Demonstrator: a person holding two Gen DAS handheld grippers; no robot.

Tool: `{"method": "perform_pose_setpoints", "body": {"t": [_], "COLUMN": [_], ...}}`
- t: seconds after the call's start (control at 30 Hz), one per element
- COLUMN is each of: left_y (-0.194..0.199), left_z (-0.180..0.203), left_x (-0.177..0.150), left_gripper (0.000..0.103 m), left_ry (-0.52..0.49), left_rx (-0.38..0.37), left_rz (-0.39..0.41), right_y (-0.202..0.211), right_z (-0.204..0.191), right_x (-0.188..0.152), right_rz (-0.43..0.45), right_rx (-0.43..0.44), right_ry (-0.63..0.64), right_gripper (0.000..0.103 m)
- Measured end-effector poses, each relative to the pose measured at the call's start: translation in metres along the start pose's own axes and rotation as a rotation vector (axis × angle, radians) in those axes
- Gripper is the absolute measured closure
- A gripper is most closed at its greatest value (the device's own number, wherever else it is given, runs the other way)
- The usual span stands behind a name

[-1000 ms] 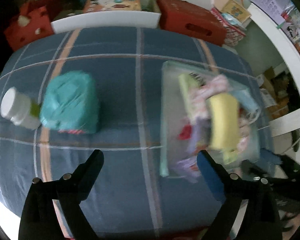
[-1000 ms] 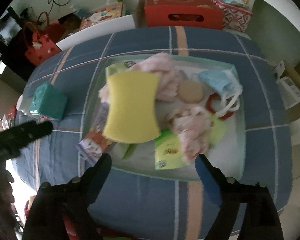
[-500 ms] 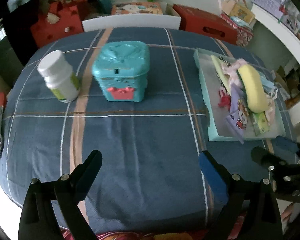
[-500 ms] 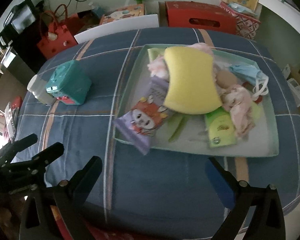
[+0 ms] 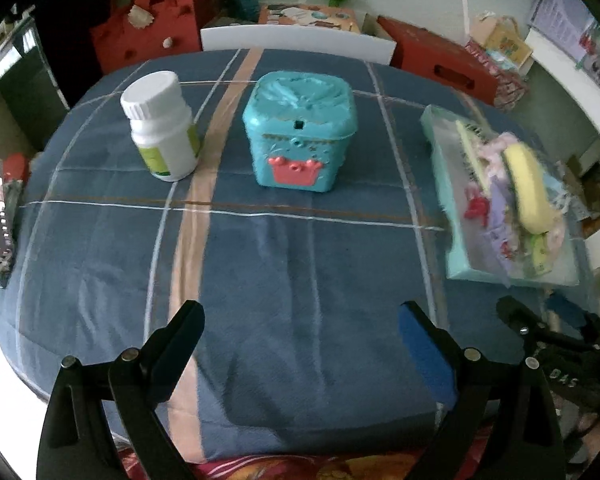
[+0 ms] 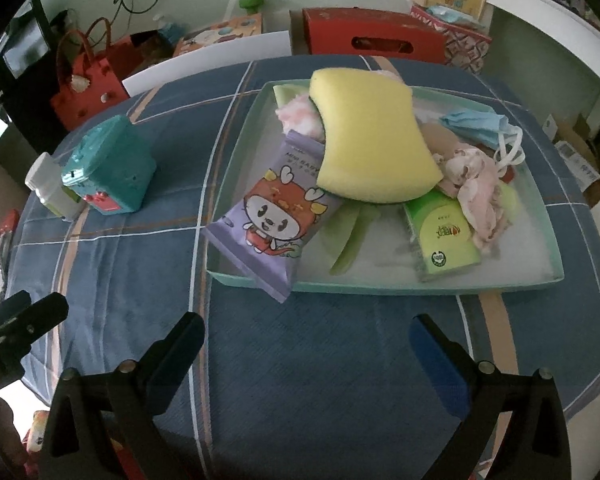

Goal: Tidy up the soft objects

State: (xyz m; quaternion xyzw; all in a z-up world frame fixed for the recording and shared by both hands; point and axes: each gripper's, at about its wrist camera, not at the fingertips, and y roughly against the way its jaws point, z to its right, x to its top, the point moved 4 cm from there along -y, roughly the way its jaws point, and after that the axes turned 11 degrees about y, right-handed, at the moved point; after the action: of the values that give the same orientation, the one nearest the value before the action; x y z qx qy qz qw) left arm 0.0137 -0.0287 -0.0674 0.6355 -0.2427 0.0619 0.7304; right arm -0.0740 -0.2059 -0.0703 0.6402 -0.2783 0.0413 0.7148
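A shallow teal tray [image 6: 380, 286] on the blue plaid cloth holds a pile of soft things: a yellow sponge [image 6: 370, 136], a purple wipes pack [image 6: 268, 220] hanging over the tray's near-left rim, a green tissue pack [image 6: 444, 236], pink cloths [image 6: 476, 184] and a blue face mask [image 6: 476, 124]. The tray also shows at the right of the left wrist view [image 5: 460, 256]. My right gripper [image 6: 306, 344] is open and empty, just short of the tray's near rim. My left gripper [image 5: 300, 328] is open and empty over bare cloth, near the table's front.
A teal lidded box [image 5: 300, 144] with a pink crown and a white bottle [image 5: 162, 124] stand on the cloth left of the tray. A white chair back [image 5: 296, 42], red bags and boxes lie beyond the table. The right gripper's body [image 5: 548, 344] shows beside my left one.
Both grippers have pulled back toward the table's near edge and stayed open. The left view swung left, so the teal box and bottle now sit centre.
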Motion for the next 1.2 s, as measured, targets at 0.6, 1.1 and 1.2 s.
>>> {"method": "perform_pose_setpoints", "body": {"t": [0.6,1.1,1.2], "left_y": [-0.012,-0.014,-0.015], "left_z": [0.006,0.004,0.004], "left_x": [-0.011,-0.012,-0.012], "left_gripper": [0.006,0.006,0.006], "left_ry": [-0.041,-0.036,-0.036], "left_rx": [0.065,0.096,0.100], "left_rz": [-0.010,-0.011,-0.013], "right_y": [0.002,0.000,-0.001], "right_z": [-0.002,0.000,0.000], "right_x": [0.002,0.000,0.000], "right_rz": [0.032,0.018,0.017], "right_rx": [-0.052,-0.055,-0.055], "right_ry": [0.009,-0.008,-0.010], "right_gripper": [0.000,0.000,0.000]}}
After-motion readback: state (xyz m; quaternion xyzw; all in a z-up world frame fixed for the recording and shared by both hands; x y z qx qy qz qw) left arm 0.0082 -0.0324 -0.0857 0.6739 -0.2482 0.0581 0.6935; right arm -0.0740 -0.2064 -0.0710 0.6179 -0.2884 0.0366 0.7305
